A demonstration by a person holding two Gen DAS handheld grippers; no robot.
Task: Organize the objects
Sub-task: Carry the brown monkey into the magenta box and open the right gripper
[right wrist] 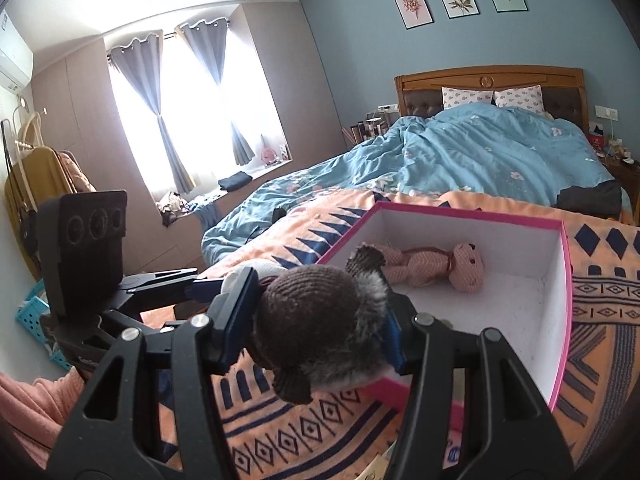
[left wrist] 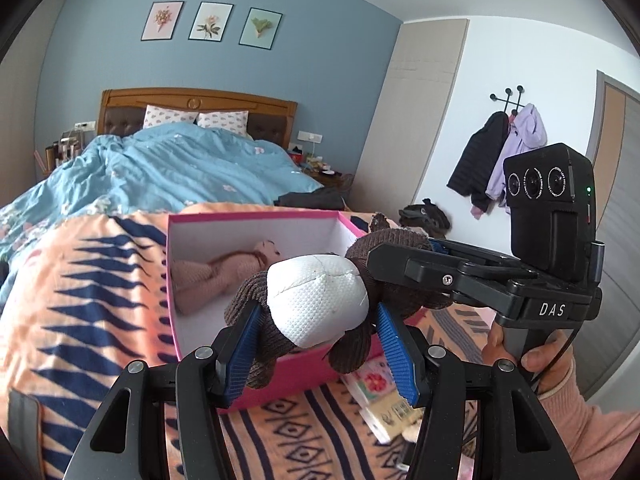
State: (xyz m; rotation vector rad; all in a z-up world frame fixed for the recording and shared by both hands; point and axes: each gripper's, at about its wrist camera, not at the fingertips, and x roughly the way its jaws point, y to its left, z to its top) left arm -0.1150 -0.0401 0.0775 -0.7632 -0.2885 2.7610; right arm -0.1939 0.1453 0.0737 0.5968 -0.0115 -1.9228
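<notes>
Brown plush monkey (left wrist: 320, 312) clamped by both left gripper (left wrist: 316, 344) and right gripper (right wrist: 316, 336), held above near rim of pink box (right wrist: 564, 280). Pink teddy (right wrist: 436, 268) already laid inside. Placing step judged underway; lowering over rim, then release required.

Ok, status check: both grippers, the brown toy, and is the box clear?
Left gripper and right gripper both shut on brown plush toy. Toy held over pink box's near edge. Pink teddy already lying inside; room beside it.
</notes>
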